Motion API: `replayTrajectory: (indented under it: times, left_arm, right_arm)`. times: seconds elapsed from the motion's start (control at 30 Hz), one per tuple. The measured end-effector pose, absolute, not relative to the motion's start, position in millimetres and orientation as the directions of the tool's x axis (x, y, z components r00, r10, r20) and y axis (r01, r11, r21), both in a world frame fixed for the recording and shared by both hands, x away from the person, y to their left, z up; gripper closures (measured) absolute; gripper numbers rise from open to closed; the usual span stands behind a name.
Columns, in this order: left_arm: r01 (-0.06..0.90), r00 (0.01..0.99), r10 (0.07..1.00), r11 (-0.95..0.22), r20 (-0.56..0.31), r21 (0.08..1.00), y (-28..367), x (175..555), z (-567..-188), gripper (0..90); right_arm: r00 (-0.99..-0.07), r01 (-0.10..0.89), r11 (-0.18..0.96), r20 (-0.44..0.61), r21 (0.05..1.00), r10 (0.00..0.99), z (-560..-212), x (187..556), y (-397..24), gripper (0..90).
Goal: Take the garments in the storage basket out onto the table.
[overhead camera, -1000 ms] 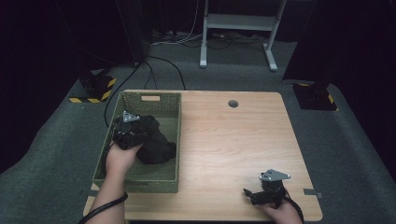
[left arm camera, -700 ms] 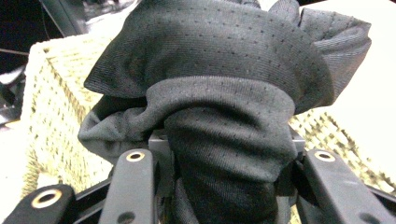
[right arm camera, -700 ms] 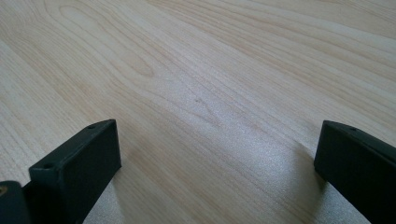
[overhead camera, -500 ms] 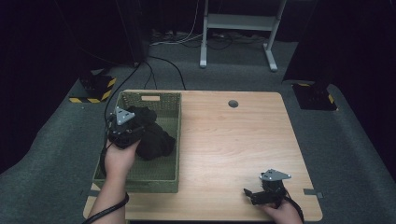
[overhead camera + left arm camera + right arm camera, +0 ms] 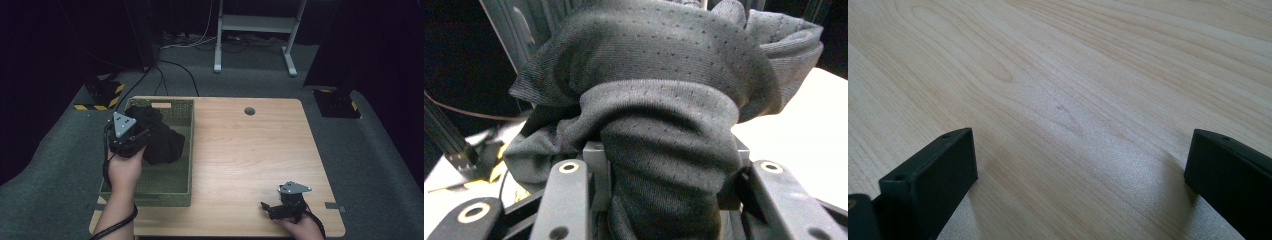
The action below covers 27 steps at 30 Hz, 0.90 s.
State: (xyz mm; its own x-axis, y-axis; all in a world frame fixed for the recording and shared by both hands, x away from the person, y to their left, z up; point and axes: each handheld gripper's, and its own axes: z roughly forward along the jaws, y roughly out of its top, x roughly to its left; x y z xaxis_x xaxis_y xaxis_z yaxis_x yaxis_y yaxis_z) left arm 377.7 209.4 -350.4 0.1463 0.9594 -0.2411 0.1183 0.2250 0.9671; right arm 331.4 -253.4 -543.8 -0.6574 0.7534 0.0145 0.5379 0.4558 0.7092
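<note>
Jaws of your left gripper [image 5: 131, 137] clamped on black cloth [image 5: 649, 130], now raised higher over basket [image 5: 172, 186]. Likely pulling it out. Right gripper [image 5: 270, 207] unmoved on tabletop [image 5: 1088, 75], jaws wide, empty.

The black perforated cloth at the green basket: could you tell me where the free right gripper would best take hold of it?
Probably the loose bunched fold on the table side of the black perforated cloth, coming from the right over the green woven basket rim. The left gripper already pinches the other end, and the right gripper is open.
</note>
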Motion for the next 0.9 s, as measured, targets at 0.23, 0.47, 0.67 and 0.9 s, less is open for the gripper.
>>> replayTrajectory:
  times: [0.23,0.47,0.67,0.9]
  left_arm:
    - [0.048,0.161,0.955,0.244,-0.248,0.969,207,372,-331,55.3]
    - [0.005,0.176,0.945,0.280,-0.276,0.960,209,367,-316,55.4]
    - [-0.017,0.178,0.935,0.313,-0.306,0.949,211,365,-305,55.4]
    - [-0.066,0.188,0.928,0.338,-0.321,0.939,214,359,-291,55.5]
  right_arm:
    - [-0.658,0.538,0.456,0.014,0.709,0.753,-544,331,-253,0.1]
    - [-0.657,0.537,0.455,0.014,0.710,0.754,-544,331,-253,0.1]
    - [-0.657,0.539,0.453,0.017,0.710,0.754,-544,331,-253,0.0]
    - [-0.657,0.539,0.452,0.020,0.711,0.754,-544,332,-254,0.0]
